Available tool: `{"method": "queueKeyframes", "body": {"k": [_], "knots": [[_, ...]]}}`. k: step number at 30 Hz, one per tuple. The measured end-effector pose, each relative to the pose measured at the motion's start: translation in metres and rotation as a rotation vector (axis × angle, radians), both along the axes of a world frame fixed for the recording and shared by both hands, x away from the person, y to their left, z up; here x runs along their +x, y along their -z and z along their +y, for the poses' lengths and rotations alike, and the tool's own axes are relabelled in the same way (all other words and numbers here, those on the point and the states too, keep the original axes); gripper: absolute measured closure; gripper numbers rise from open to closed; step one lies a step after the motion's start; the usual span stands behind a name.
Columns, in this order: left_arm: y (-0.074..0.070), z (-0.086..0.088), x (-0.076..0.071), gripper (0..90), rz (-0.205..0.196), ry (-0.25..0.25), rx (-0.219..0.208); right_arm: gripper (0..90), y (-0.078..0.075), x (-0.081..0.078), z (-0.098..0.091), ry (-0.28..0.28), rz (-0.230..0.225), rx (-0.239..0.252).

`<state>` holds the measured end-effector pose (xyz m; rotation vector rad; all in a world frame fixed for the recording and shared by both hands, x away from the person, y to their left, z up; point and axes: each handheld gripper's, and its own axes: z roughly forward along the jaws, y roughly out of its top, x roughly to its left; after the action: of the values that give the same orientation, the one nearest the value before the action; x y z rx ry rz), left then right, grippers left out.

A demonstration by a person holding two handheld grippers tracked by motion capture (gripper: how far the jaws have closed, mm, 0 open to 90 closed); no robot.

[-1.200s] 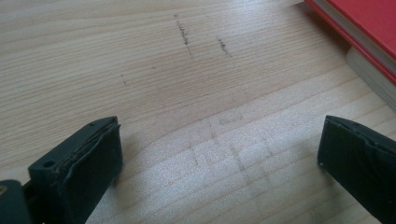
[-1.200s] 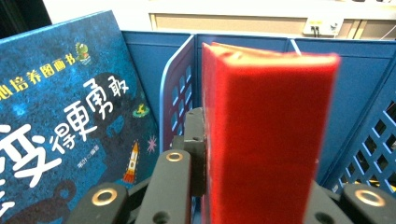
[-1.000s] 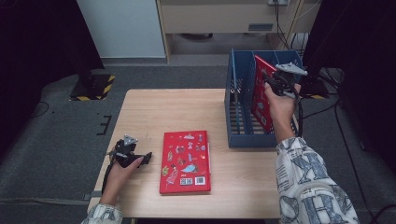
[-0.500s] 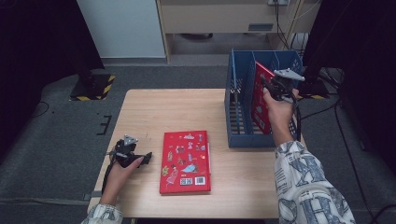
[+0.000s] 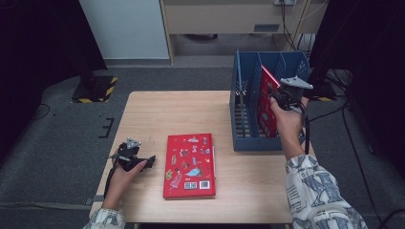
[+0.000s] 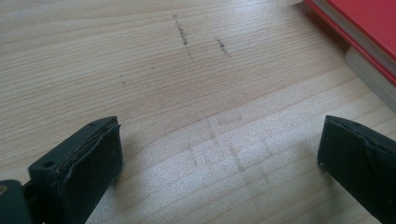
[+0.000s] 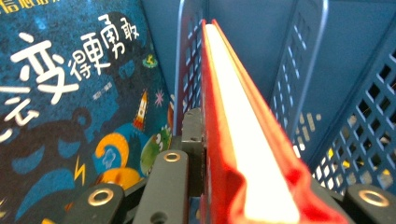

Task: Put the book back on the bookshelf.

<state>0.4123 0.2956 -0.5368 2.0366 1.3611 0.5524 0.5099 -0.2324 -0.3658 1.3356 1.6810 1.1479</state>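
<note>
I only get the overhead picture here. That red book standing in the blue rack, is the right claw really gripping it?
Observer: Yes. The right claw is clamped on the red book, page edges facing its camera.
Operator: Anything else in that blue rack?
Observer: A dark blue picture book with white lettering stands beside it.
Operator: And the left claw?
Observer: Open above bare table, holding nothing.

blue book (image 7: 70,107) cut off at left edge, flat red book (image 6: 369,28) cropped
</note>
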Motion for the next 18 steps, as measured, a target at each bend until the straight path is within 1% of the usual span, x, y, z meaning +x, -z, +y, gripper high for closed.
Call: {"method": "queueKeyframes", "body": {"k": [3, 6, 10, 12, 16, 18], "knots": [[0.0000, -0.0001, 0.0000, 0.0, 0.000, 0.000, 0.000, 77.5, 0.0031, -0.0042, 0.0000, -0.007, 0.011, -0.035], [0.0000, -0.0001, -0.0001, 0.0, 0.000, -0.001, 0.000, 77.4, 0.0069, -0.0076, -0.0015, -0.004, 0.015, -0.024], [0.0001, -0.0001, -0.0001, 0.0, -0.001, -0.001, 0.000, 76.8, 0.0074, -0.0105, -0.0016, -0.005, 0.025, -0.036], [0.0001, -0.0002, 0.0000, 0.0, -0.001, 0.000, 0.000, 75.9, 0.0065, -0.0113, -0.0012, -0.006, 0.017, -0.045], [0.0001, -0.0002, 0.0000, 0.0, -0.001, 0.000, 0.000, 72.3, 0.0035, -0.0108, 0.0014, -0.014, 0.006, -0.029], [0.0001, -0.0002, 0.0000, 0.0, -0.001, 0.000, 0.000, 71.9, 0.0020, -0.0095, 0.0028, -0.019, 0.004, -0.035]]}}
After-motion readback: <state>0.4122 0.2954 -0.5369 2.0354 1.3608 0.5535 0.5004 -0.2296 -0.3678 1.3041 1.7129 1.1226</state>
